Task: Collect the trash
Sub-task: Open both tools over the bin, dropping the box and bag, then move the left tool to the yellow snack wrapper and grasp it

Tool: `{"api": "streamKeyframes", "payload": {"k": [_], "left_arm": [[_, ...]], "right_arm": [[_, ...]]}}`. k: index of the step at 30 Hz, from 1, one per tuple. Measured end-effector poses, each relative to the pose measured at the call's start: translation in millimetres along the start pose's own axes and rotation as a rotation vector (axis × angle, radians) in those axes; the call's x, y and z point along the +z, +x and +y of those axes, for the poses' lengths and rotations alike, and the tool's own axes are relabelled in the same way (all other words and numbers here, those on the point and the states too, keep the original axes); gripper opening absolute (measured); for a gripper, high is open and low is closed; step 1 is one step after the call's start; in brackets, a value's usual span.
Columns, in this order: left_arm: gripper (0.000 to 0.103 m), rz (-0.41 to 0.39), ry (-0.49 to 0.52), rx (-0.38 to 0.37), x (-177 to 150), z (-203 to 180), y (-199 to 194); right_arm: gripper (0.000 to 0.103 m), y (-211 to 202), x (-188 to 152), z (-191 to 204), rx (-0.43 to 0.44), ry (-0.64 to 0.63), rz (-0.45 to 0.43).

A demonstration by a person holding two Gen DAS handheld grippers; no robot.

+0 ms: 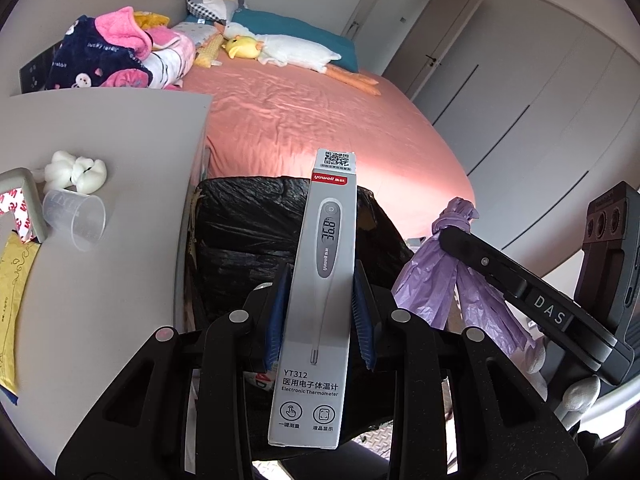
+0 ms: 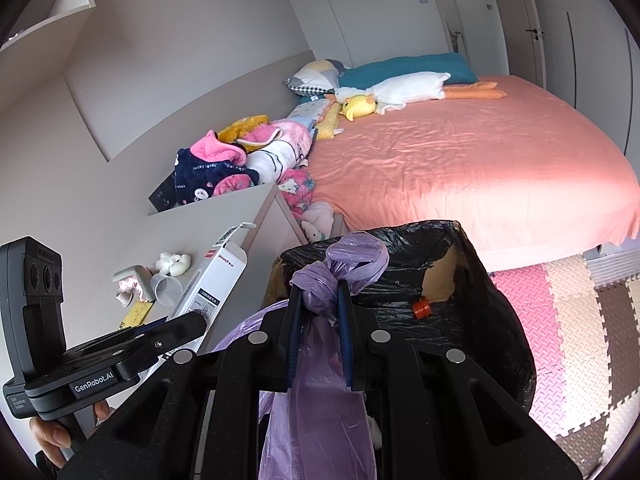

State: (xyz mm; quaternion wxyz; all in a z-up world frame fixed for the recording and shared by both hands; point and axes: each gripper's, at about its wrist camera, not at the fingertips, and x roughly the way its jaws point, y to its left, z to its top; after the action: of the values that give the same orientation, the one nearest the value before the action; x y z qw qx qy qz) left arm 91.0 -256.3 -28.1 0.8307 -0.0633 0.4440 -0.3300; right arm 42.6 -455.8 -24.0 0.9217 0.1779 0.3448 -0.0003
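My left gripper is shut on a grey thermometer box, held upright over the bin lined with a black bag. The box also shows in the right wrist view, beside the left gripper. My right gripper is shut on the knotted neck of a purple plastic bag, which hangs at the near rim of the black-lined bin. The purple bag and right gripper show at the right in the left wrist view.
A grey bedside table at the left holds a clear plastic cup, crumpled white tissue and a yellow packet. A small orange object lies inside the bin. A pink bed lies behind, foam floor mats at right.
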Motion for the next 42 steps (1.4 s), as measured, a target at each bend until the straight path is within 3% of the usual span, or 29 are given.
{"api": "streamKeyframes", "payload": {"k": [6, 7, 8, 9, 11, 14, 24, 42], "left_arm": [[0.035, 0.059, 0.029, -0.006, 0.1, -4.9, 15.1], [0.061, 0.06, 0.034, -0.005, 0.8, -5.3, 16.7], [0.09, 0.057, 0.037, 0.001, 1.5, -6.3, 17.3], [0.095, 0.039, 0.041, 0.013, 2.0, -7.2, 16.1], [0.096, 0.009, 0.057, 0.03, 1.9, -10.4, 12.5], [0.096, -0.02, 0.063, 0.035, 2.4, -12.0, 7.2], [0.096, -0.065, 0.05, 0.071, 1.1, -5.8, -4.3], [0.096, -0.105, -0.013, 0.175, -13.6, 44.4, -40.7]], "right_arm": [[0.019, 5.2, 2.0, -6.1, -0.018, 0.013, 0.014], [0.022, 5.2, 2.8, -8.6, -0.031, 0.022, 0.013], [0.036, 4.5, 3.8, -11.8, -0.045, 0.036, 0.007], [0.056, 2.9, 4.3, -15.5, -0.052, 0.05, -0.003], [0.068, -2.9, 5.3, -21.7, -0.074, 0.069, -0.036], [0.074, -9.6, 8.2, -28.4, -0.109, 0.088, -0.066], [0.074, -9.4, 7.4, -24.6, -0.096, 0.076, -0.056], [0.074, 17.2, -2.1, 39.2, 0.004, -0.046, -0.007]]}}
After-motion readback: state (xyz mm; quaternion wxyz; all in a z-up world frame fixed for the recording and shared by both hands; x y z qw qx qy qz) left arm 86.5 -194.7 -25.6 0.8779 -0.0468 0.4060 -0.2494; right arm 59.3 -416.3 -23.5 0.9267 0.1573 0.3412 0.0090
